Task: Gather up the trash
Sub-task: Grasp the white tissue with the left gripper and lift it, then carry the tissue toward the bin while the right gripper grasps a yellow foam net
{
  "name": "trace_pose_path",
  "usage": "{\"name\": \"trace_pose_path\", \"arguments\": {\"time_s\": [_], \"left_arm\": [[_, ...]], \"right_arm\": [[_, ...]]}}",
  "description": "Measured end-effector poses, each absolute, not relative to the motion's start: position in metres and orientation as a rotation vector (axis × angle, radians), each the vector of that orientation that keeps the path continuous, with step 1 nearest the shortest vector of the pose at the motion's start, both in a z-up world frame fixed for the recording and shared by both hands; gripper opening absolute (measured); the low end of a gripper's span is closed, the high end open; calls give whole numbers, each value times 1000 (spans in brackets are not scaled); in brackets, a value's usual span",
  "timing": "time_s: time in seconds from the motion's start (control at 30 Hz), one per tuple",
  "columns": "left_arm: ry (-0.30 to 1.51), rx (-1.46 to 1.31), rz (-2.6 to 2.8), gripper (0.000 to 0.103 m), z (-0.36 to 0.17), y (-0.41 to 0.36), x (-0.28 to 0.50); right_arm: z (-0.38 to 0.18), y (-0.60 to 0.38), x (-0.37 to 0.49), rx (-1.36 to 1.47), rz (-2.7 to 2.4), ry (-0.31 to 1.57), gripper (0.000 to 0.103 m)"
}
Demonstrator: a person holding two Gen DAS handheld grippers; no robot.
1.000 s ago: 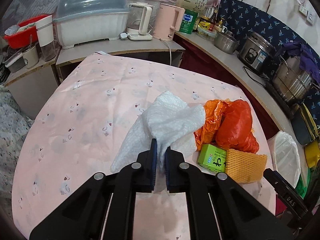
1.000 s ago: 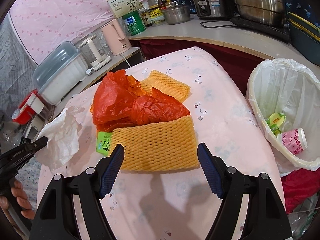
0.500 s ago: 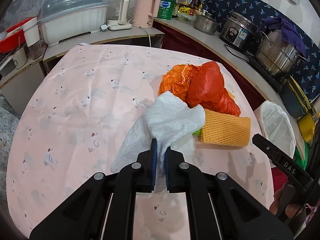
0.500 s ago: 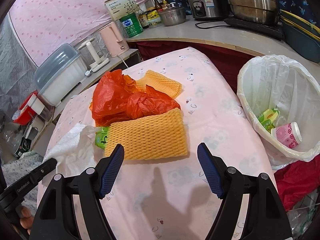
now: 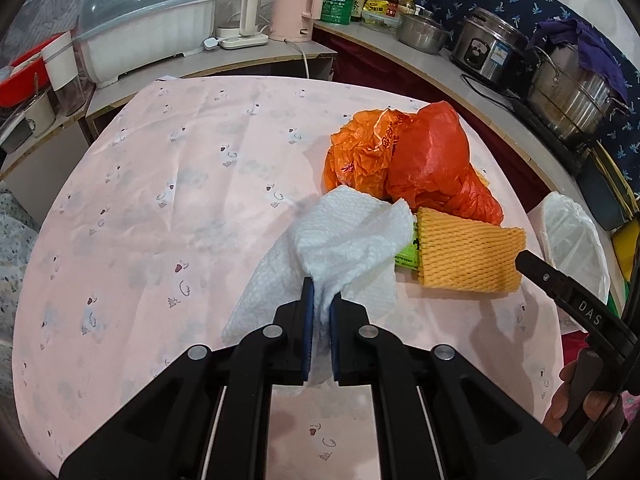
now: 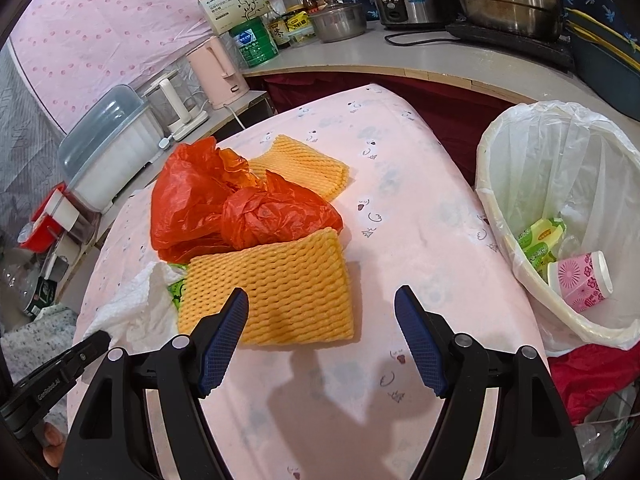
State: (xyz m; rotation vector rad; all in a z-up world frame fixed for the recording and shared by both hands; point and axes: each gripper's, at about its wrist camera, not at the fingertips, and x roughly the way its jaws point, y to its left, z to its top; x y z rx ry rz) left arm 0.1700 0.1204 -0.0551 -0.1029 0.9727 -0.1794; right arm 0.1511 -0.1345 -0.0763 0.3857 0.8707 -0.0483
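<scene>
My left gripper (image 5: 319, 300) is shut on a white paper towel (image 5: 344, 240) and holds it above the pink tablecloth (image 5: 180, 200), beside the trash pile. The pile holds orange plastic bags (image 5: 416, 160), a yellow foam net (image 5: 468, 256) and a green packet (image 5: 406, 258). My right gripper (image 6: 322, 316) is open and empty, just in front of the near foam net (image 6: 272, 284). A second foam net (image 6: 304, 164) lies behind the bags (image 6: 224, 204). The towel also shows in the right wrist view (image 6: 132, 312). A white-lined trash bin (image 6: 560, 216) stands right of the table.
The bin holds a pink paper cup (image 6: 580, 284) and green wrappers (image 6: 538, 240). A counter behind carries a pink kettle (image 5: 296, 6), a dish box (image 5: 148, 16), a green tin (image 5: 338, 0) and steel pots (image 5: 576, 92). My right gripper's side shows in the left wrist view (image 5: 572, 304).
My left gripper has carried the paper towel right, toward the trash pile and bin. My right gripper has moved closer to the near foam net and stays open.
</scene>
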Motion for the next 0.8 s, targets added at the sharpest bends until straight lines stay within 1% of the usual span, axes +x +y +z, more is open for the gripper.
{"name": "trace_pose_path", "arguments": {"time_s": [0.3, 0.37, 0.4, 0.43, 0.57, 0.6, 0.63, 0.67, 0.8], "left_arm": [[1020, -104, -175, 7, -73, 118, 180], [1028, -109, -177, 7, -75, 118, 181], [1030, -111, -176, 7, -76, 119, 181], [1033, -115, -175, 8, -77, 120, 182], [1034, -125, -173, 8, -75, 124, 181], [1032, -127, -174, 8, -74, 124, 181], [1028, -129, -174, 8, -73, 125, 179], [1025, -131, -176, 8, -71, 124, 178], [1007, -132, -187, 8, -64, 124, 171]], "right_arm": [[-94, -139, 171, 413, -16, 913, 72], [-96, -137, 173, 409, -8, 919, 71], [-96, -136, 172, 407, -3, 917, 64], [-97, -134, 172, 403, 4, 917, 54], [-94, -129, 168, 391, 11, 908, 36], [-93, -129, 167, 386, 11, 906, 25], [-92, -129, 165, 385, 13, 903, 18], [-90, -129, 164, 384, 16, 900, 16], [-82, -128, 157, 369, 21, 880, 11]]}}
